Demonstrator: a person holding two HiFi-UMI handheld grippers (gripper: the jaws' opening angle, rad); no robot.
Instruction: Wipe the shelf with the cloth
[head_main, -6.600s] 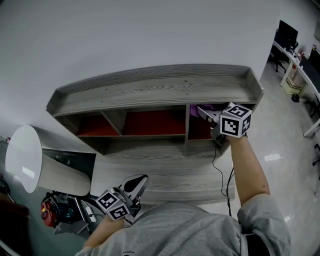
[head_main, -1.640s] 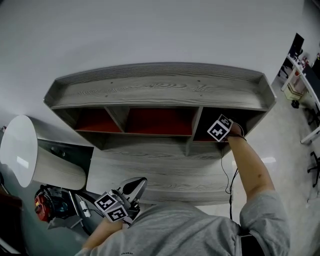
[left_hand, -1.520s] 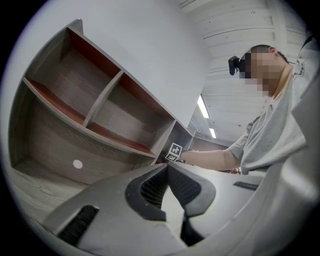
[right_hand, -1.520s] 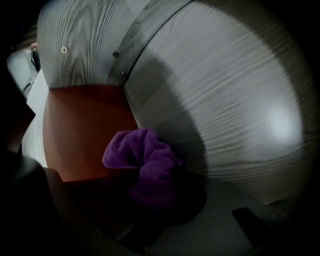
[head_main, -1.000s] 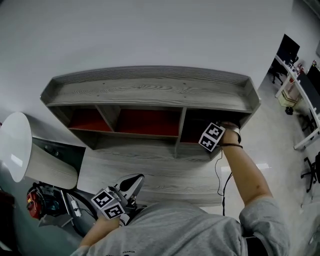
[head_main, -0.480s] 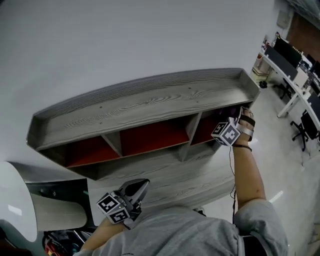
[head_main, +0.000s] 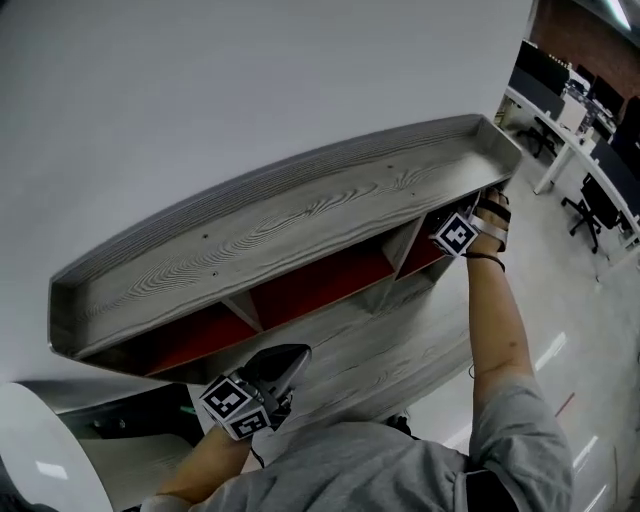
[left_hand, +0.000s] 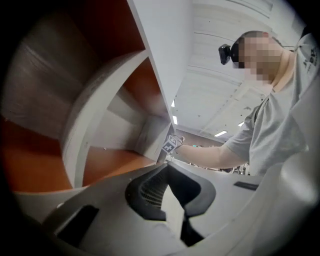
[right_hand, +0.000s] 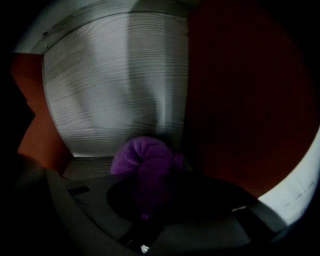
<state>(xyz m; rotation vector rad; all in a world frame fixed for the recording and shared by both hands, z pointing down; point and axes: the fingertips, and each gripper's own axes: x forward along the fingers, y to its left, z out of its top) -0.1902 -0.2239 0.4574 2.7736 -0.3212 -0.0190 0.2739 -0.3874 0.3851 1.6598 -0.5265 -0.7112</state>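
Cloth is clamped in right tongs inside shelf; left tongs closed, empty.

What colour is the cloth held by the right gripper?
Purple. The cloth shows best in the right gripper view, against the grey wood-grain shelf wall.

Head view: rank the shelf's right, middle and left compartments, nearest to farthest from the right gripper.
1. Right compartment: the right gripper, clamping the cloth, reaches into it.
2. Middle compartment, next leftward.
3. Left compartment, far end.
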